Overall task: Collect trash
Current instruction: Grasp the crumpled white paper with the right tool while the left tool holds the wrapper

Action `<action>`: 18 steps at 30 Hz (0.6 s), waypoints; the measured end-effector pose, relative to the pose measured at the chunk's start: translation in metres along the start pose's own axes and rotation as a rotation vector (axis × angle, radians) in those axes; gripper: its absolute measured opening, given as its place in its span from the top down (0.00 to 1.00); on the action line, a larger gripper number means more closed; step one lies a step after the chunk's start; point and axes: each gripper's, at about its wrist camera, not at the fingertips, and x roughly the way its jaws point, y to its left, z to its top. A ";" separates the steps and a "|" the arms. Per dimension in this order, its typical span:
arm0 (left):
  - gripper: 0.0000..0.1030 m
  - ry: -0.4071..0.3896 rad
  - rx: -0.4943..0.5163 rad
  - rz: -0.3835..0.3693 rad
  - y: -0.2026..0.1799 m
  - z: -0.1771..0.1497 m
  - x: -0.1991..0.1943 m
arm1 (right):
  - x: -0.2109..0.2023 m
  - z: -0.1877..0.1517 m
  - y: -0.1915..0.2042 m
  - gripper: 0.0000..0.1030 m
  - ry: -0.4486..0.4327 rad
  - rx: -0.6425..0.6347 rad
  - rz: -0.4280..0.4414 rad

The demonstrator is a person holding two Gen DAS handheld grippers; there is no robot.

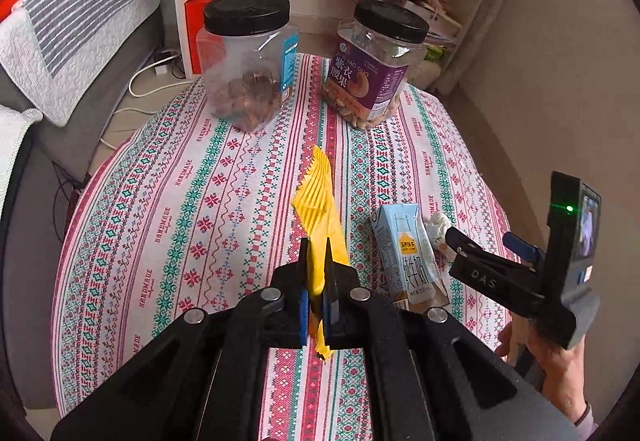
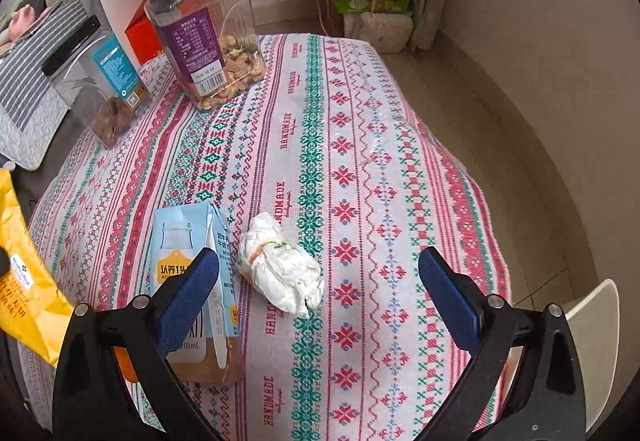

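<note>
Trash is spread over the cloth-covered surface [image 2: 360, 145] in three pieces, and the milk carton [image 2: 192, 265] serves best as the landmark for all of them. Left of the carton, the yellow wrapper [image 1: 320, 225] is already clamped between the jaws of the left gripper [image 1: 318, 261], which are clenched tight on its lower part; the wrapper stands up out of them and looks clear of the cloth, so I judge its pick-up done and the carrying-off in hand. Just right of the carton, nearly touching its side, lies a crumpled white tissue wad [image 2: 280, 269] bound with a band. The right gripper [image 2: 320, 281] hangs over these two with its jaws spread wide and nothing between the pads: one finger sits in front of the carton, the other well to the right of the wad, so the wad lies roughly in the gap. The step in hand for that side seems to be the approach to a second piece. The next move calls for settling on one target, lowering until the pads flank it, then closing; the wad is soft and will squash, while the carton lies flat and would need a grip across its narrow sides. Behind the carton, two lidded snack jars [image 1: 248, 61] stand at the far edge and are probably not rubbish. No bin shows in either view.
</note>
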 end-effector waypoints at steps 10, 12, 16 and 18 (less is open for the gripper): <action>0.96 -0.013 -0.016 0.009 0.008 0.003 0.000 | 0.005 0.002 0.005 0.63 0.018 0.000 0.083; 0.96 -0.022 -0.020 0.007 0.007 0.004 -0.004 | -0.007 0.004 0.006 0.63 -0.008 0.005 0.093; 0.96 -0.046 -0.021 0.009 0.006 0.004 -0.013 | -0.031 0.007 0.009 0.63 -0.055 0.003 0.113; 0.96 -0.056 -0.025 0.010 0.006 0.004 -0.018 | -0.044 0.007 0.012 0.63 -0.078 -0.007 0.118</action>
